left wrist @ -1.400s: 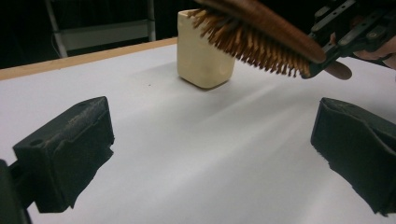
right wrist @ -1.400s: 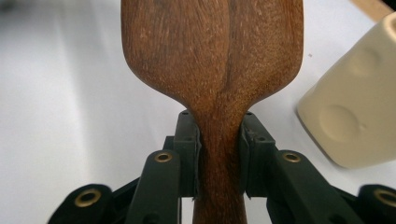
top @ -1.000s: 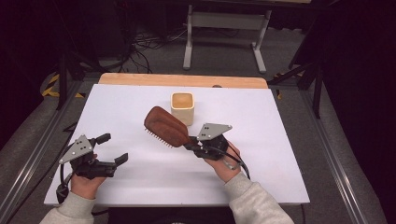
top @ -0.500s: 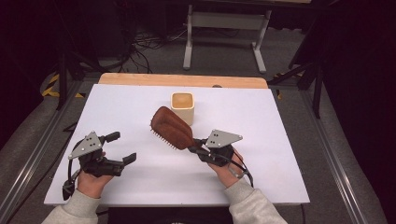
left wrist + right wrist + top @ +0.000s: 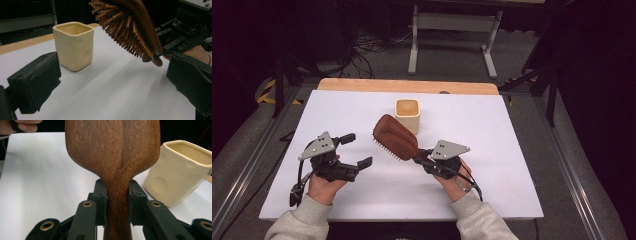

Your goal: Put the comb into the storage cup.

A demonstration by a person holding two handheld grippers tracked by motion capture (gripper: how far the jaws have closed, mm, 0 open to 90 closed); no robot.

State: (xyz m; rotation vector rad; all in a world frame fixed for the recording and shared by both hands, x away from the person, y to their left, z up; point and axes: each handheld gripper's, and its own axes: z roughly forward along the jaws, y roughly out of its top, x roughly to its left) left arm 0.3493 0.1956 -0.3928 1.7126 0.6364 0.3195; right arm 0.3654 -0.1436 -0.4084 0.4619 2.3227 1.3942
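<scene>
Right gripper (image 5: 421, 158) clamped on wooden hairbrush (image 5: 395, 136) handle, left gripper (image 5: 357, 150) empty with jaws wide apart.

Right: jaws pinch both sides of the handle just below the brush head, seen in the right gripper view (image 5: 117, 205); brush held off the table, angled up and to the left from the gripper, bristles facing down-left, head tip near the cream square cup (image 5: 407, 114) but not touching as far as I can tell. Left: forearm in from the bottom edge, grey sleeve, gripper low over the table, aimed right toward the brush; nothing between its jaws. Cup upright, mid-table, beyond the brush. Surface: white tabletop (image 5: 492, 150) with a wooden strip (image 5: 407, 86) along the far edge. Room: dark, grey floor, cables and a metal stand's legs (image 5: 452, 37) behind the table.
</scene>
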